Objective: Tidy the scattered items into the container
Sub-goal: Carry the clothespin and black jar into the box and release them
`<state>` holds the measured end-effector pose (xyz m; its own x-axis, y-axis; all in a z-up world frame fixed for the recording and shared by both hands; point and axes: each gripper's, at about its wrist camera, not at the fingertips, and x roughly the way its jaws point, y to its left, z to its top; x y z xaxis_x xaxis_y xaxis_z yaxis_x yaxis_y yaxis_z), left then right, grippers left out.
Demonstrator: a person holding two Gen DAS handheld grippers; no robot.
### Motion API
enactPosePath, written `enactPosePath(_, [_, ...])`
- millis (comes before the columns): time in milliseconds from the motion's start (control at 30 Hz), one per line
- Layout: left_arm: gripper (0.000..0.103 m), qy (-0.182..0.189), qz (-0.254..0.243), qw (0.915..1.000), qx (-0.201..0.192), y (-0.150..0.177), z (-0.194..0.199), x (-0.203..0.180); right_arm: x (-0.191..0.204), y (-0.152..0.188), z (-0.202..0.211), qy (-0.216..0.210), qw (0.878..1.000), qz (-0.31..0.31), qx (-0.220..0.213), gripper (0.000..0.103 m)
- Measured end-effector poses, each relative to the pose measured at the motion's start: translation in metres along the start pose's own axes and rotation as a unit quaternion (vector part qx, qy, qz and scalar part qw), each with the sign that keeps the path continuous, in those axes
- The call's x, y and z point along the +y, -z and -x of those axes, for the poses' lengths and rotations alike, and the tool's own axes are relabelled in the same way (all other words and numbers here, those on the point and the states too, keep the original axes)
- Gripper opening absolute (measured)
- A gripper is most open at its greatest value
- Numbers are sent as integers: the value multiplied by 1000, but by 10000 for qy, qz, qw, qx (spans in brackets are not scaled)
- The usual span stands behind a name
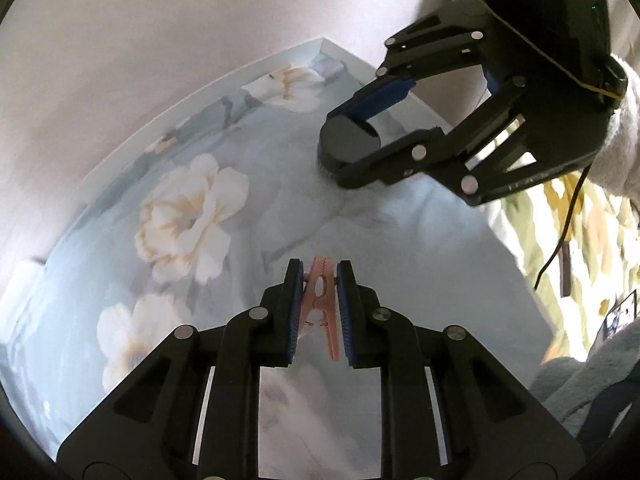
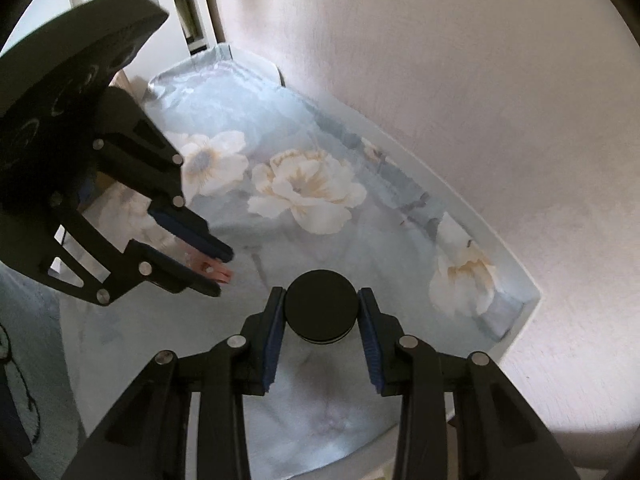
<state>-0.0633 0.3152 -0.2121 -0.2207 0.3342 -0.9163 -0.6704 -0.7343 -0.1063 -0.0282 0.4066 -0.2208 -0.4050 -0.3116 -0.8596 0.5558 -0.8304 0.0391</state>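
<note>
My left gripper (image 1: 319,276) is shut on a pink clothes peg (image 1: 321,300) and holds it above the floral cloth. The peg also shows in the right wrist view (image 2: 212,270), pinched in the left gripper (image 2: 224,270). My right gripper (image 2: 321,304) is shut on a black round puck-like object (image 2: 320,306) with a thin pale band near its base. In the left wrist view the right gripper (image 1: 348,142) holds that black object (image 1: 350,140) at upper right, above the cloth. No container shows in either view.
A light blue cloth with white flowers (image 1: 192,208) covers the surface, which meets a pale wall (image 1: 140,40) along its far edge. A patterned yellow-green fabric (image 1: 592,232) and a cable lie at the right. A white shelf unit (image 2: 192,8) stands behind.
</note>
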Motion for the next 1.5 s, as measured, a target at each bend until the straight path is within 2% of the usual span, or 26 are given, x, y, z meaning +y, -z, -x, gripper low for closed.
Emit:
enactPosePath(133, [15, 36, 274, 9995, -118, 11, 37, -2, 14, -4, 27, 35, 10000, -37, -52, 33])
enactPosePath(333, [15, -148, 679, 9967, -429, 24, 104, 5, 44, -7, 50, -58, 10000, 72, 28, 33])
enactPosePath(433, [15, -284, 986, 9932, -553, 44, 133, 17, 67, -5, 69, -121, 9998, 181, 41, 33])
enactPosePath(567, [15, -479, 1342, 9874, -694, 82, 169, 33, 109, -28, 79, -180, 9994, 280, -67, 33])
enactPosePath(933, [15, -1045, 2073, 9701, -710, 176, 222, 107, 241, -121, 39, -651, 9907, 1181, -192, 33])
enactPosePath(1133, [15, -1728, 2574, 9501, -351, 229, 229, 164, 297, -167, 9, -687, 9862, 1477, -291, 33])
enactPosePath(1267, [15, -1794, 2865, 9409, -228, 253, 223, 198, 317, -189, -13, -669, 9873, 1430, -203, 33])
enactPosePath(1400, [15, -1831, 2835, 9413, -115, 266, 216, 218, 325, -204, -36, -694, 9898, 1244, -39, 33])
enactPosePath(1500, [16, -1689, 2815, 9445, -93, 273, 211, 226, 330, -211, -48, -648, 9925, 1041, 40, 33])
